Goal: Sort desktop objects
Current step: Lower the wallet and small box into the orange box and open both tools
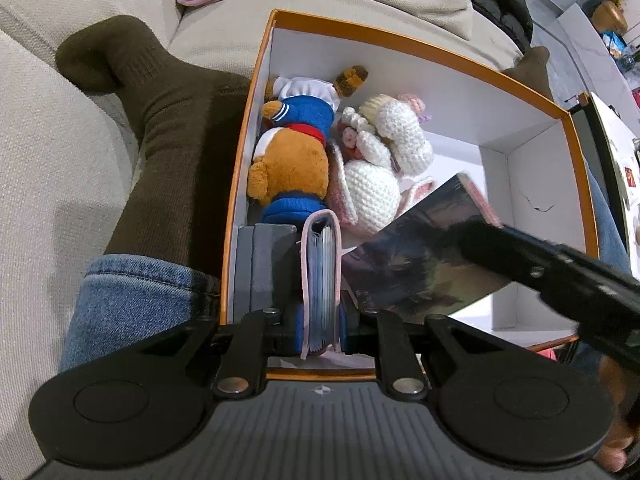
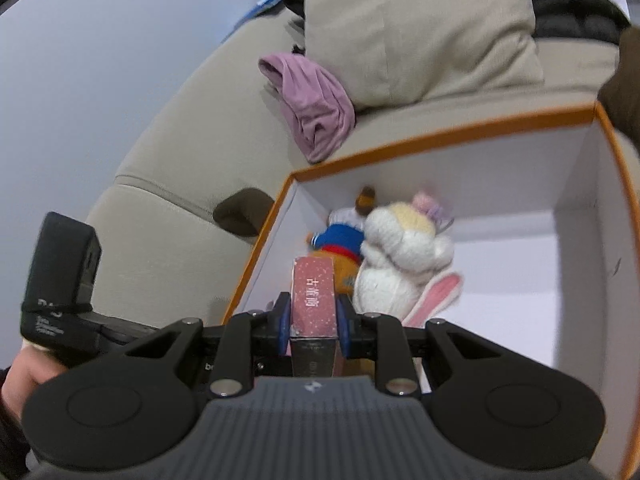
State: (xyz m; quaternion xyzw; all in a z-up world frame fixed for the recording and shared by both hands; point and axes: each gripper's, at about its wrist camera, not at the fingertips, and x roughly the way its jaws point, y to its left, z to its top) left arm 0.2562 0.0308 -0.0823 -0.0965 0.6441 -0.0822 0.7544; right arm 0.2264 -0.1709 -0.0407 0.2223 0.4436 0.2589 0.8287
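Note:
An orange box (image 1: 400,36) with white walls sits on a beige sofa. A brown plush bear (image 1: 292,156) in blue clothes and a white crocheted rabbit (image 1: 380,168) lie side by side in its far half. My left gripper (image 1: 320,332) points down into the near left corner, shut on a pink-covered binder (image 1: 320,264) that stands upright beside grey books (image 1: 256,264). My right gripper (image 2: 314,324) is shut on a book with a pink spine (image 2: 312,296), held over the box (image 2: 440,130). In the left wrist view this dark-covered book (image 1: 420,256) hangs tilted, just right of the binder.
A person's leg in a brown sock (image 1: 168,120) and jeans (image 1: 132,304) lies against the box's left side. A purple cloth (image 2: 316,112) and a beige cushion (image 2: 416,28) lie on the sofa behind the box. The box's right half shows bare floor (image 1: 460,152).

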